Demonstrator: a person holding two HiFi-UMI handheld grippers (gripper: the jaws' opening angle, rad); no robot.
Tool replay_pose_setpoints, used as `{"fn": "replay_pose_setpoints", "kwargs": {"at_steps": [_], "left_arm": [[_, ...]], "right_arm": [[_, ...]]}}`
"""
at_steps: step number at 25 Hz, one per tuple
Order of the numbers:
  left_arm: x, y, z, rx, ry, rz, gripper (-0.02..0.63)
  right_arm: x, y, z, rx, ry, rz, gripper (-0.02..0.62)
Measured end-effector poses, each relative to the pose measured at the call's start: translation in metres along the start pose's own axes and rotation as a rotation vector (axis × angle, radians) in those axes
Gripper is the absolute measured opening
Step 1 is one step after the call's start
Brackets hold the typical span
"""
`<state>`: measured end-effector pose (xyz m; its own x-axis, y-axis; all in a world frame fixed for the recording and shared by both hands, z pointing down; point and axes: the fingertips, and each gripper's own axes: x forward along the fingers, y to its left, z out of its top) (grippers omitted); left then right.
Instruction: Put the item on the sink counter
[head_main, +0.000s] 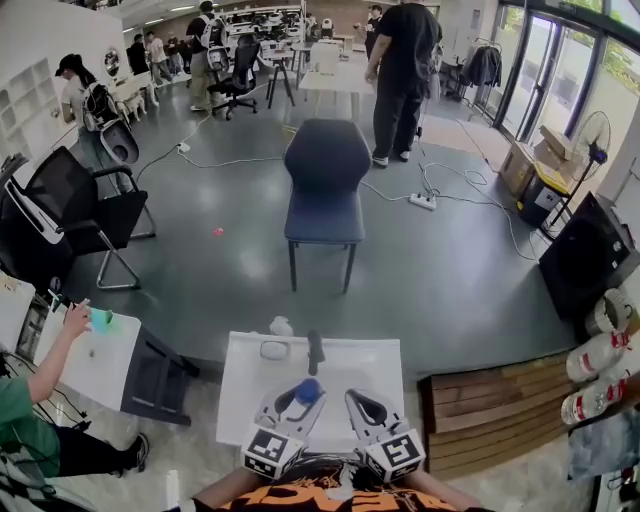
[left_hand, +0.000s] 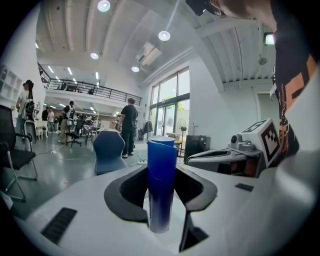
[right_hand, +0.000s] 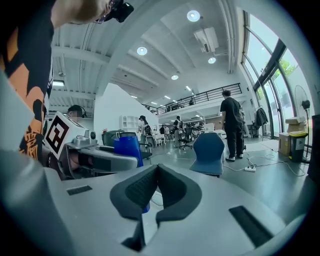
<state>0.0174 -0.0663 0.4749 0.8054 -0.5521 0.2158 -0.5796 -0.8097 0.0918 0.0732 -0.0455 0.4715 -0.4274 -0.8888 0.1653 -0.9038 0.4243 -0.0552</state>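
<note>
A tall blue cup (left_hand: 161, 175) stands upright between the dark pads of my left gripper (left_hand: 161, 186), which is shut on its lower half. In the head view the blue cup (head_main: 307, 390) and left gripper (head_main: 297, 397) hover over the near part of the white sink counter (head_main: 385, 362). My right gripper (head_main: 364, 405) is beside it on the right, shut with nothing in it. In the right gripper view its jaws (right_hand: 157, 170) meet at the tips, with the blue cup (right_hand: 128, 149) to their left.
On the counter's far edge lie a small white dish (head_main: 274, 350), a black upright piece (head_main: 315, 352) and a white bottle (head_main: 281, 326). A blue chair (head_main: 326, 185) stands beyond. A wooden pallet (head_main: 490, 405) is to the right, and a person's arm (head_main: 55, 355) reaches over a side table at the left.
</note>
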Motion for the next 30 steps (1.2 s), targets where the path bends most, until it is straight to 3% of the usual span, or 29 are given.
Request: {"fn": "replay_pose_setpoints", "kwargs": {"at_steps": [19,30], "left_arm": [[0.005,0.062,-0.009,-0.015,0.006,0.066,0.161],[0.013,0.091,-0.027,-0.018,0.036,0.106,0.161]], "right_arm": [[0.053,0.0,-0.008,-0.012,0.05,0.037,0.014],[0.08,0.006,-0.022,-0.014,0.121,0.1,0.014]]}}
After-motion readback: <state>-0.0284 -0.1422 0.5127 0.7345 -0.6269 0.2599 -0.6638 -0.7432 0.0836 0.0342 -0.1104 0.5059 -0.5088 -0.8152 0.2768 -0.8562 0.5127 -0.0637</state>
